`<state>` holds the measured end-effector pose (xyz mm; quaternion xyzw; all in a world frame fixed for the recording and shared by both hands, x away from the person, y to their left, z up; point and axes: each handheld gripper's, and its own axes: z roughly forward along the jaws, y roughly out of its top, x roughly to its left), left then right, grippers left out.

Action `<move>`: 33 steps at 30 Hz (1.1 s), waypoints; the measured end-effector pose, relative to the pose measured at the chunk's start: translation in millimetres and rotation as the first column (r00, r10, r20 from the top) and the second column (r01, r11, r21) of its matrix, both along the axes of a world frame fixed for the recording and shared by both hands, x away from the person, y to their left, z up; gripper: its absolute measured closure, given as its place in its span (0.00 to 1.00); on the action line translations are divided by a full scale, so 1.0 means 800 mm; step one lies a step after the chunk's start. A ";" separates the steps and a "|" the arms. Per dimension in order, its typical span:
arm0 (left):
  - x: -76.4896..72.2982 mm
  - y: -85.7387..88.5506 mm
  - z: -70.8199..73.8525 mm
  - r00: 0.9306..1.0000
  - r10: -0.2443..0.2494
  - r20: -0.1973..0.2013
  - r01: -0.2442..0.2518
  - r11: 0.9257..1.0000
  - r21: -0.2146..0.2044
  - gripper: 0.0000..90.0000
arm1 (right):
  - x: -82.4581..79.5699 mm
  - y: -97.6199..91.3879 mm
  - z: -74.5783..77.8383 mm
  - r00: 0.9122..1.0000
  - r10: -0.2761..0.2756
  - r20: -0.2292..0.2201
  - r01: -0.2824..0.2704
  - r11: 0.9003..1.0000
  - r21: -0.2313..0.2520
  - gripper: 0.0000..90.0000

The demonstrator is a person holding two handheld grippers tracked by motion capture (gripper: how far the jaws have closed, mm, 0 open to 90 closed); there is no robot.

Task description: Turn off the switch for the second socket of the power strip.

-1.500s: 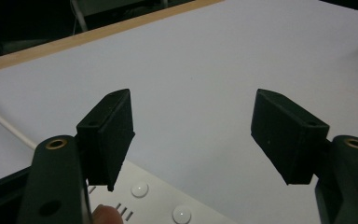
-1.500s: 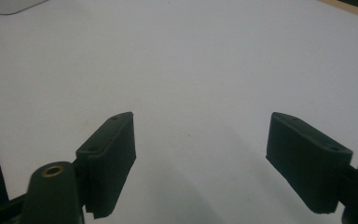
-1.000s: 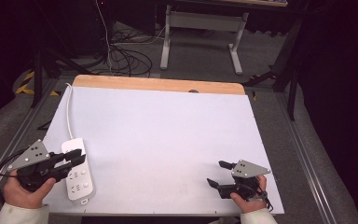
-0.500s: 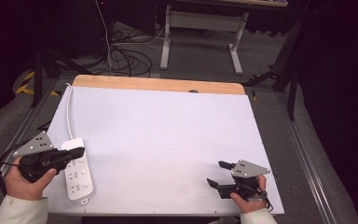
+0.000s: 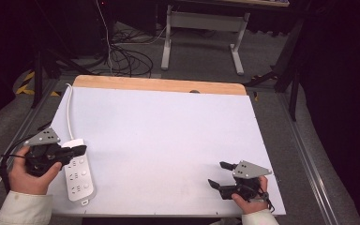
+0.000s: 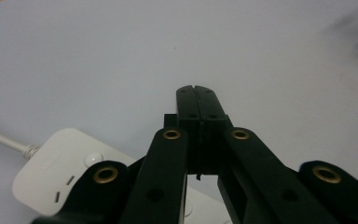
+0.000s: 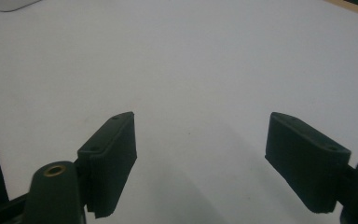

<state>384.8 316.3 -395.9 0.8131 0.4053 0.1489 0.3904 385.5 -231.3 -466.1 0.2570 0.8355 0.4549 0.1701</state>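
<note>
The left hand-held gripper (image 5: 77, 150) hangs over the far end of a white power strip (image 5: 78, 174) at the worktop's (image 5: 168, 136) near left edge, its jaws pressed together on nothing. The strip's white cord (image 5: 69, 112) runs toward the far edge. Well apart, at the near right, the right hand-held gripper (image 5: 219, 174) rests low with jaws spread wide, empty.

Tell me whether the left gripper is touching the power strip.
Cannot tell. In the high view the left gripper overlaps the power strip; no view shows contact or gap plainly.
</note>
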 end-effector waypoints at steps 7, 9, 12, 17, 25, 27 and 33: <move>0.009 -0.001 -0.007 0.995 0.084 -0.061 -0.082 0.996 0.038 1.00 | 0.000 0.001 -0.001 1.000 -0.005 0.001 0.005 1.000 -0.004 0.28; 0.011 -0.002 -0.008 0.992 0.099 -0.073 -0.094 0.993 0.075 1.00 | 0.000 0.001 -0.001 1.000 -0.005 0.001 0.005 1.000 -0.005 0.28; 0.014 -0.002 -0.010 0.990 0.113 -0.086 -0.105 0.989 0.100 1.00 | 0.000 0.001 -0.001 1.000 -0.006 0.001 0.006 1.000 -0.005 0.28; 0.016 -0.006 -0.016 0.988 0.123 -0.095 -0.108 0.984 0.145 1.00 | 0.000 0.001 -0.001 1.000 -0.009 0.006 0.009 1.000 -0.010 0.28; 0.021 -0.010 -0.025 0.983 0.140 -0.119 -0.112 0.971 0.213 1.00 | 0.000 0.001 -0.001 1.000 -0.011 0.011 0.011 1.000 -0.014 0.28; 0.023 -0.009 -0.030 0.981 0.144 -0.130 -0.112 0.969 0.222 1.00 | -0.001 0.001 -0.001 1.000 -0.010 0.010 0.010 1.000 -0.014 0.28; 0.026 -0.009 -0.035 0.977 0.147 -0.153 -0.109 0.967 0.232 1.00 | 0.000 0.001 -0.001 1.000 -0.008 0.011 0.008 1.000 -0.015 0.28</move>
